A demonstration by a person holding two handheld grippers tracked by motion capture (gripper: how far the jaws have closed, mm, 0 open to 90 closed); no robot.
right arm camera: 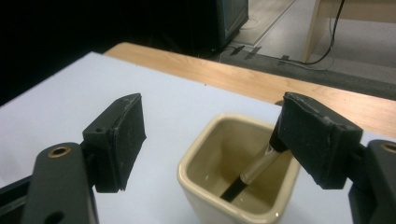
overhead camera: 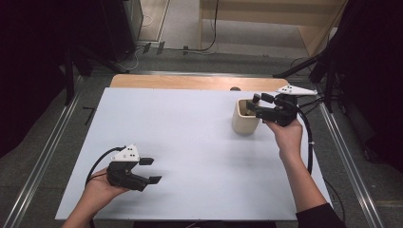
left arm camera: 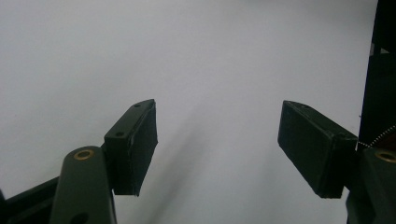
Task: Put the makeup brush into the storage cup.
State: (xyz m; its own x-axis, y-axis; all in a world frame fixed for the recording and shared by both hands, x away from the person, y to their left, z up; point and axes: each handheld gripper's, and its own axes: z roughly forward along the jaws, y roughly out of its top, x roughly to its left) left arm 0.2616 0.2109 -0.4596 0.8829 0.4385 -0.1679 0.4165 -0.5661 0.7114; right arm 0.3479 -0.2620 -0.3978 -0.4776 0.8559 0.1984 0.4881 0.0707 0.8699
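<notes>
Two claws parted over a white desk (overhead camera: 190, 142): right claw (right arm camera: 210, 140) empty, hovering just above the cream cup (right arm camera: 201, 186) at the far right, brush (right arm camera: 254, 172) leaning inside toward its right pad, left claw (overhead camera: 149, 170) idle, well apart, near edge.

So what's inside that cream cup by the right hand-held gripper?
Inside the cream cup, a dark-handled brush with a metal band leans toward the far wall. Its lower tip is hidden by the cup's front rim, and its top by the gripper's pad.
</notes>
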